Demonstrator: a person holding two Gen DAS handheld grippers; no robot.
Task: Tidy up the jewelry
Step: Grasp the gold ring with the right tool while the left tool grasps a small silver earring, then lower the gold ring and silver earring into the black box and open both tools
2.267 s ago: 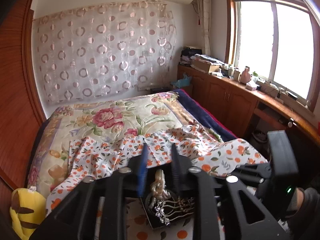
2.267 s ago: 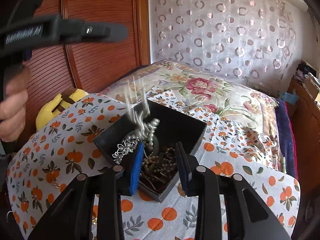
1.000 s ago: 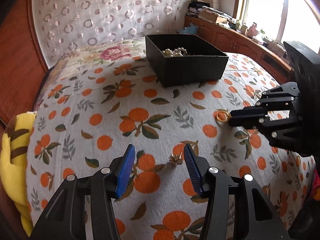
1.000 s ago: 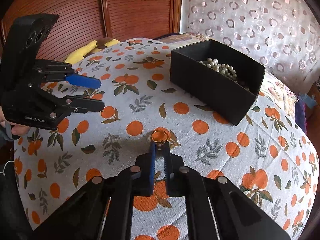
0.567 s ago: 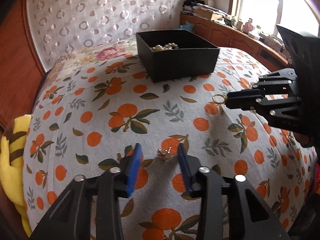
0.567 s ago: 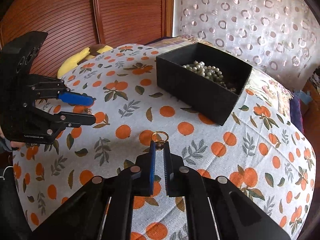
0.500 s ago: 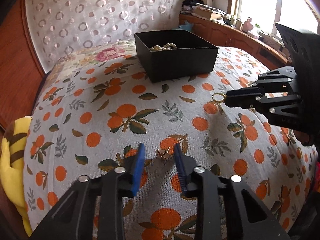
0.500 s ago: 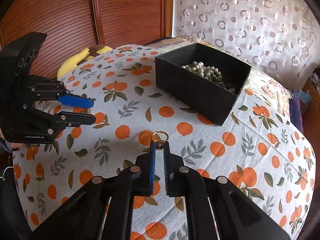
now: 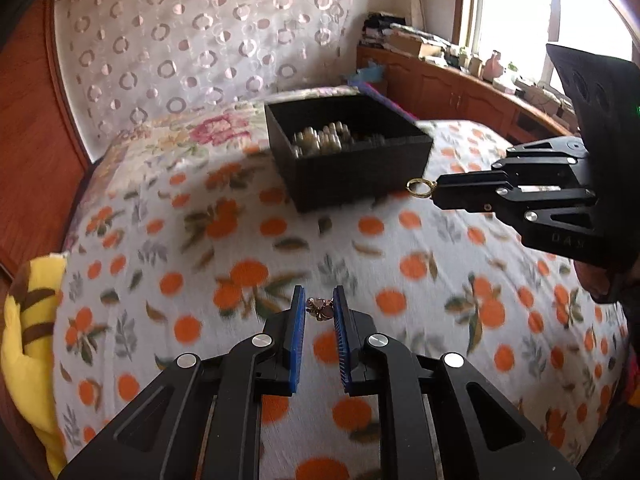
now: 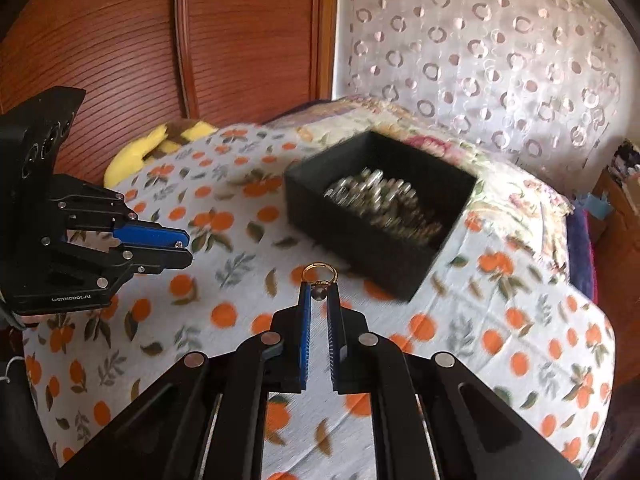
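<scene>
Orange-print bedspread [image 9: 440, 300]; left claw [image 9: 319, 312] closing on small pinkish earring [image 9: 320, 309]; right claw [image 10: 319, 292] pinching gold ring [image 10: 319, 272].

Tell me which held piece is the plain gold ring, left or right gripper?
The right gripper holds the gold ring, an open hoop. The left gripper is closing on a small clustered pinkish piece.
</scene>
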